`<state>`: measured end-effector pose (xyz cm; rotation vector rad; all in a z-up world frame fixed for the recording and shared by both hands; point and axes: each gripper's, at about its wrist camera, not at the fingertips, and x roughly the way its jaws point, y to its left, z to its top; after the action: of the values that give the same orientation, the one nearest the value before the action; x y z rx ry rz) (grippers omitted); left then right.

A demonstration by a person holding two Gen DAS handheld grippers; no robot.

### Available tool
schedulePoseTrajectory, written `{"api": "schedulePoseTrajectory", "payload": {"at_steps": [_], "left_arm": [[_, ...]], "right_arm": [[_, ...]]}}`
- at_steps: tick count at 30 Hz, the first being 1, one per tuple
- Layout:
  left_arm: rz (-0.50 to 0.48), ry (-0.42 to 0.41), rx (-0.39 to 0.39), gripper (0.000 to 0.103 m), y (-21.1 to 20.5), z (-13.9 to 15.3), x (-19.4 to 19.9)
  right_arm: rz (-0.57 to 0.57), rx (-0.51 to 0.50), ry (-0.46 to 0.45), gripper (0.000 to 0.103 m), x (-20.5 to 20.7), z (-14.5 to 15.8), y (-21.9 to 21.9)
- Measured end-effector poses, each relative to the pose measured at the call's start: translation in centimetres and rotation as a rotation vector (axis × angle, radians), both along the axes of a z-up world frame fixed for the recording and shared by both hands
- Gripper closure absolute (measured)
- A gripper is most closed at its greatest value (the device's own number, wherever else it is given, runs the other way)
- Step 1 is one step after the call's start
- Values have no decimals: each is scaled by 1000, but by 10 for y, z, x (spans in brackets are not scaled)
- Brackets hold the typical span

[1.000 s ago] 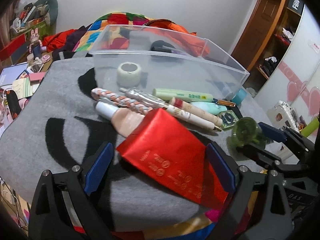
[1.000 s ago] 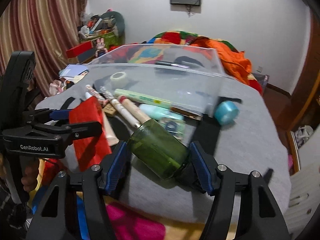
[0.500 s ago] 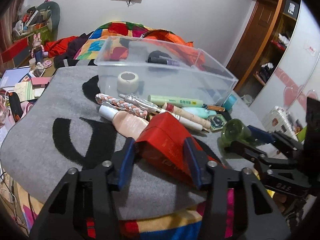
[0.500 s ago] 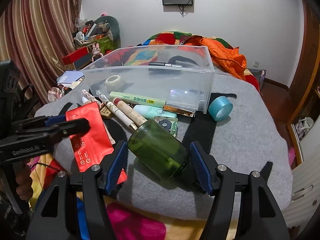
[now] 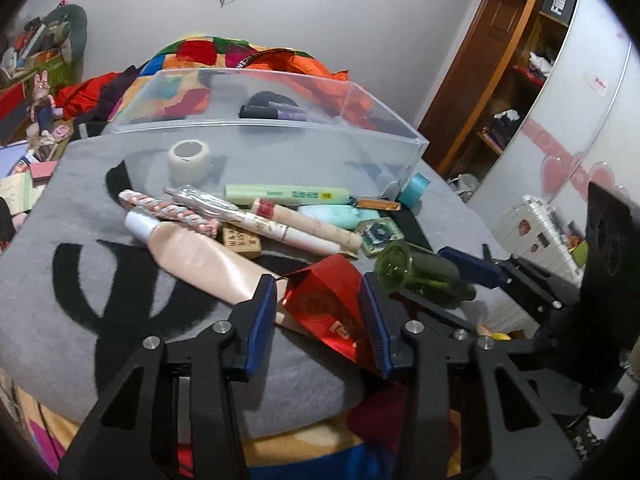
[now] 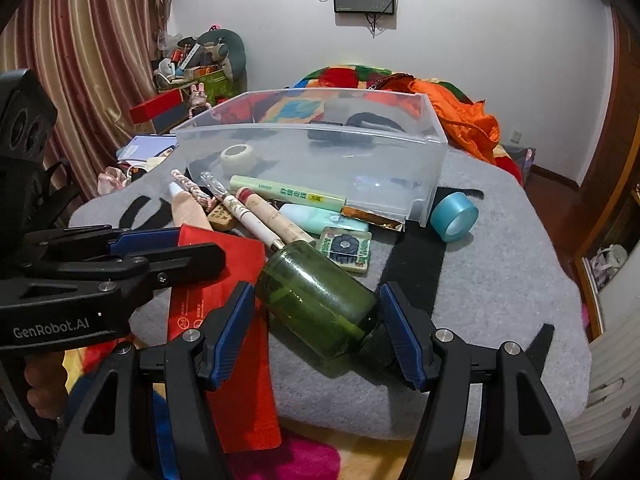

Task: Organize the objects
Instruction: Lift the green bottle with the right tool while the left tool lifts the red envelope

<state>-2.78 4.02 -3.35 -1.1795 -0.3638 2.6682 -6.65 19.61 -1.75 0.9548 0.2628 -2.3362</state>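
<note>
left tongs (image 5: 318, 312) closed in from wide on the red packet (image 5: 332, 304), which has buckled into a ridge and lifted at its far edge.
right tongs (image 6: 316, 320) unchanged, half-wide and clamped on the green bottle (image 6: 316, 300), lying tilted on the grey mat (image 6: 500, 280). packet sits near edge, right of the beige tube (image 5: 200, 260); clear bin (image 5: 280, 148) is far, behind the pen clutter. judgement: raise the packet clear of the tube, carry it over the bin's near wall, don't squeeze harder since the foil creases.
</note>
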Motion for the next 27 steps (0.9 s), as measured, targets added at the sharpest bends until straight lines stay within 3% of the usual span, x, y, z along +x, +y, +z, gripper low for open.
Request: {"api": "schedulePoseTrajectory", "payload": {"at_steps": [9, 20, 21, 27], "left_arm": [[-19, -12, -4, 62, 4, -3, 0], [9, 103, -37, 75, -8, 36, 6], [13, 110, -39, 76, -9, 39, 7], [48, 160, -70, 77, -19, 58, 1]], "right_arm": [[-9, 24, 36, 42, 5, 7, 6], [-76, -20, 48, 43, -11, 26, 24], [-76, -24, 52, 52, -12, 29, 24], [-70, -33, 61, 56, -17, 38, 20]]}}
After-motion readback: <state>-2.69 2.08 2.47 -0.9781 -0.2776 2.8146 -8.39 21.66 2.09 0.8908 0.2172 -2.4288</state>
